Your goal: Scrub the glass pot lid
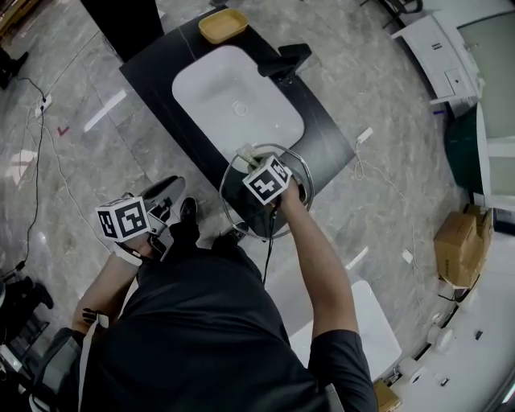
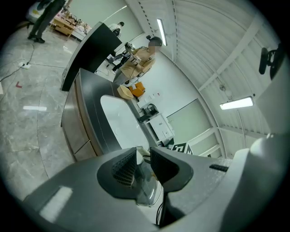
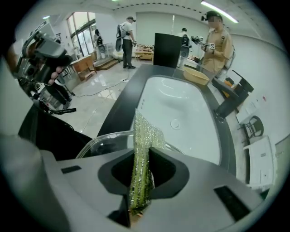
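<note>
Glass pot lid (image 1: 233,206) is held in the air at the near corner of the dark counter (image 1: 154,71), just short of the white sink basin (image 1: 233,100), part over the counter and part over the floor. Left gripper (image 2: 143,159): jaws drawn to a narrow gap, clamped on the lid's clear edge. Right gripper (image 3: 144,167): jaws closed on a green glittery scouring cloth (image 3: 141,149), which stands upright between them. The cloth's free end reaches past the lid's rim on the sink side, with the lid directly under this gripper. Black tap (image 1: 283,61) stands beside the basin. Yellow dish (image 1: 223,25) sits at the basin's far end.
</note>
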